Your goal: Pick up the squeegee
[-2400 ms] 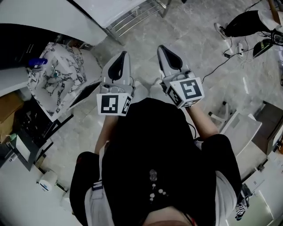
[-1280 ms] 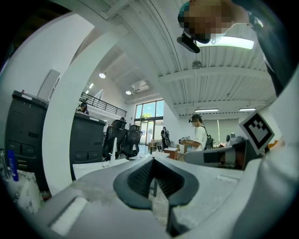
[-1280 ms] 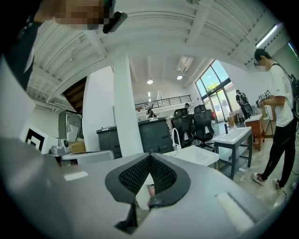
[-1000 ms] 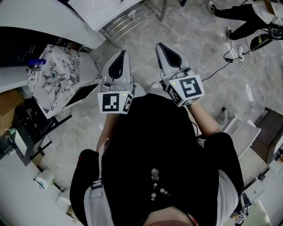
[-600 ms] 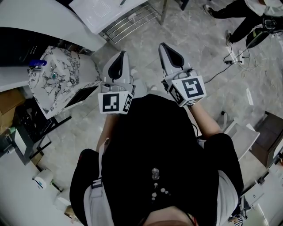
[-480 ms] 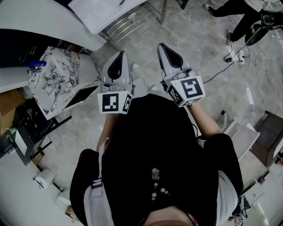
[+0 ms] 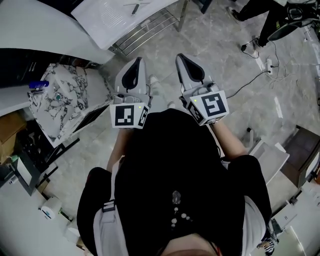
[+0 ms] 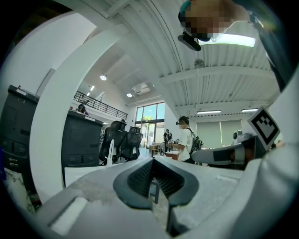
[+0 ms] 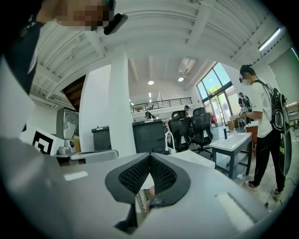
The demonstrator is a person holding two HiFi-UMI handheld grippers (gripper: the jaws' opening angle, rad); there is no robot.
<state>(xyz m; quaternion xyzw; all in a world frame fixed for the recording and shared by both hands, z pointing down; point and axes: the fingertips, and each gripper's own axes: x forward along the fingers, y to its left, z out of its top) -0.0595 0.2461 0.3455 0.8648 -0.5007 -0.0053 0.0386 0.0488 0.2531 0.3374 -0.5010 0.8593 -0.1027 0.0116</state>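
I cannot make out a squeegee in any view. My left gripper (image 7: 136, 64) and right gripper (image 7: 182, 59) are held side by side in front of the person's body, pointing level over the marble floor toward a white table (image 7: 112, 22). Both have their jaws together with nothing between them. The left gripper view shows that gripper's shut pads (image 8: 140, 176). In the right gripper view the same holds for its pads (image 9: 133, 173). Small thin objects (image 7: 133, 6) lie on the white table top, too small to identify.
A wire shelf (image 7: 145, 29) sits under the white table. A marble-patterned slab (image 7: 62, 100) and dark shelving stand at the left. Cables (image 7: 257, 70) and a standing person (image 7: 260, 9) are at the upper right. Office chairs (image 9: 191, 126) and a sink table (image 9: 233, 140) lie ahead.
Both grippers have moved forward together toward the white table, which now shows more of its top. Their jaws stayed shut. The person at the upper right has shifted.
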